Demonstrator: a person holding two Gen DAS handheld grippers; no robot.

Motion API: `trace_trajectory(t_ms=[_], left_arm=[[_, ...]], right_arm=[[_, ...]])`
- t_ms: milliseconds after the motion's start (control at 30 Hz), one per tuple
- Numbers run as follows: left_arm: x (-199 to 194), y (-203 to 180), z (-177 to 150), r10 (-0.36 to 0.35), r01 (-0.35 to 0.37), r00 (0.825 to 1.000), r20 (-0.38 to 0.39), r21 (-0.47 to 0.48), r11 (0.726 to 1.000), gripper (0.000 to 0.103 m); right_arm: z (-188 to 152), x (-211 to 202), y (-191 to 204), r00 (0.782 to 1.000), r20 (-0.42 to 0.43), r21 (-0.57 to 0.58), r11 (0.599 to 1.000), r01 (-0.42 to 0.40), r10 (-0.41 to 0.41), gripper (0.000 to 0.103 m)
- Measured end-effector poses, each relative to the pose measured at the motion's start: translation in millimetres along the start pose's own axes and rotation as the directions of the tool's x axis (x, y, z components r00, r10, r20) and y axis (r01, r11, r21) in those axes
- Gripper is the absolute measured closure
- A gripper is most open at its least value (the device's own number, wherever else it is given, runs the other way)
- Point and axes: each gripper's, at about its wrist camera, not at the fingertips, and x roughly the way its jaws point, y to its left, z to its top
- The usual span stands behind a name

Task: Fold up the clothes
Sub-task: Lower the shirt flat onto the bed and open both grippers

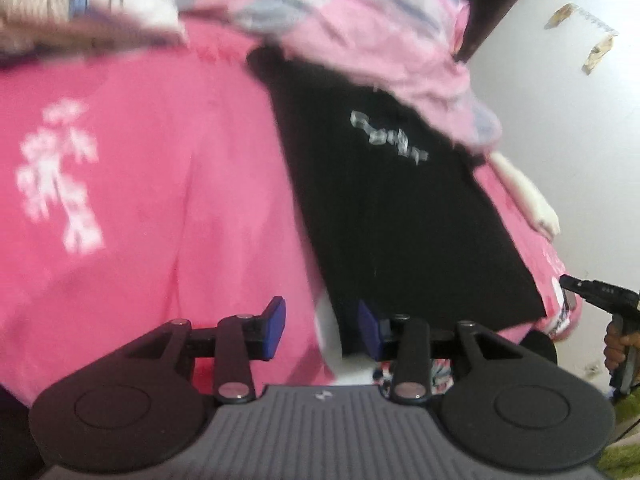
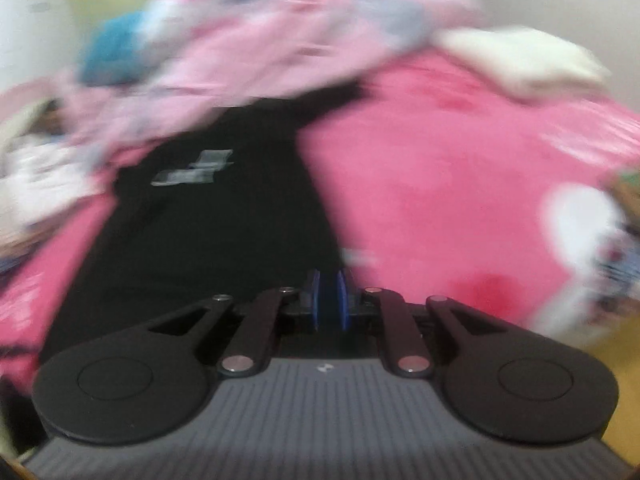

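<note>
Looking down along the left gripper (image 1: pixel 322 326), keeping its blue pads (image 1: pixel 276 320) well apart and pinching nothing, hovering just over the near edge of the black T-shirt (image 1: pixel 400 220). Seeing that shirt lying flat on the pink blanket (image 1: pixel 160 260), pale lettering (image 1: pixel 388 136) facing up, its far end tucking under a heap of light pink patterned clothes (image 1: pixel 360 40). Noticing a white palm-like print (image 1: pixel 56 176) on the blanket to the shirt's left, and a white cloth (image 1: pixel 528 196) trailing along the blanket's right edge beside the pale wall (image 1: pixel 560 120).

Glimpsing, at the right rim of the left wrist view, a hand (image 1: pixel 618 346) gripping the other tool just off the blanket's corner, apart from the shirt.

Looking along the right gripper (image 2: pixel 329 300) in a heavily smeared view: holding its pads to a narrow slit, showing only darkness in between, not letting cloth in the slit be told for certain. Hanging close above the shirt's near end, right beside the line where black is meeting pink. Making out a cream cloth (image 2: pixel 520 60) and something teal (image 2: pixel 112 52) at either side of the heap.
</note>
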Motion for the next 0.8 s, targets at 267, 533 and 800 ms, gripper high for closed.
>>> trace_trajectory(t_ms=[267, 533, 800], left_arm=[[50, -73, 16, -0.146, 0.144, 0.989, -0.003, 0.214, 0.966, 0.065], [118, -119, -9, -0.231, 0.274, 0.959, -0.161, 0.339, 0.9, 0.066], [138, -109, -20, -0.237, 0.275, 0.958, -0.163, 0.273, 0.922, 0.069]], right_arm=[[-64, 72, 100, 0.982, -0.171, -0.28, 0.952, -0.121, 0.075, 0.094], [-27, 39, 73, 0.995, -0.085, -0.221, 0.973, -0.065, 0.047, 0.093], [4, 75, -24, 0.996, -0.057, 0.055, 0.996, 0.064, -0.061, 0.103]])
